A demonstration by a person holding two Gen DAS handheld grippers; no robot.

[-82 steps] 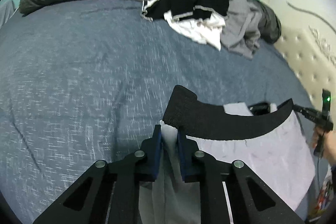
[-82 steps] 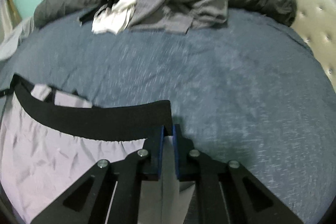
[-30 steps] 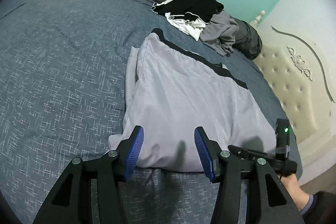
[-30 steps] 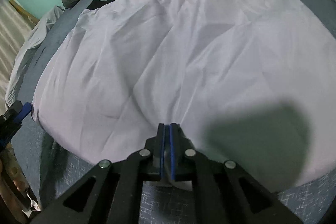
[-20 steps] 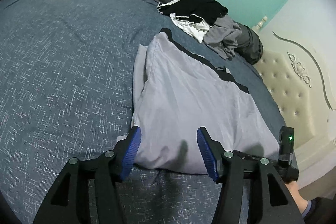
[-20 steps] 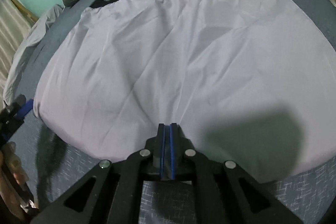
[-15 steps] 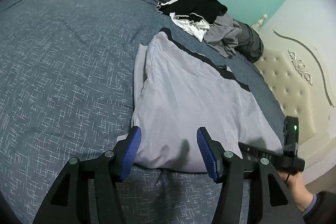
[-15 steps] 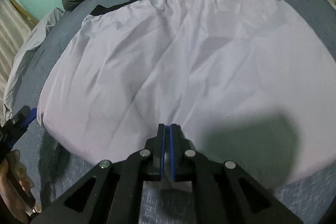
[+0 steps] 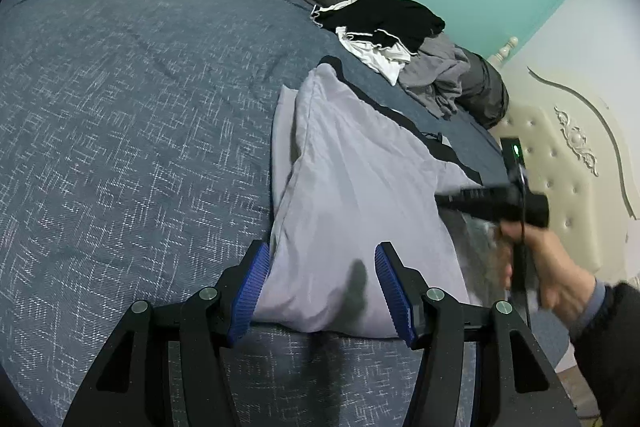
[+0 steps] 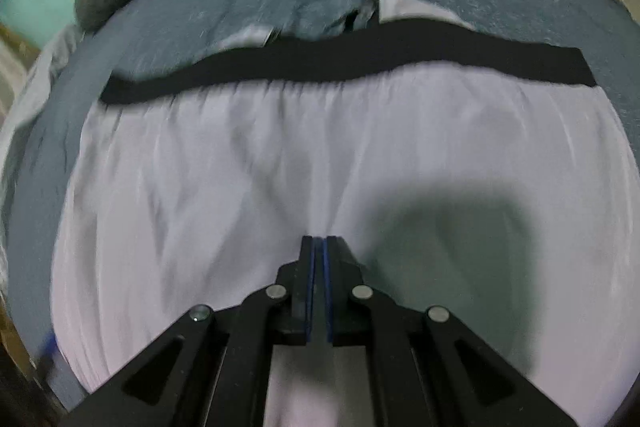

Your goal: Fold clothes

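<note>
The pale grey shorts [image 9: 360, 195] with a black waistband [image 10: 344, 61] are laid on the blue bedspread [image 9: 132, 115], well short of the heap of unfolded clothes [image 9: 396, 39] by the dark pillows. The near hem is pinched in the clenched right gripper [image 10: 319, 259] and appears to be lifted, while the left gripper [image 9: 318, 287] is held released, its jaws spread at the hem's other corner with nothing between them. For a clean fold, the free corner should probably be gripped too, so both are carried evenly toward the waistband.
</note>
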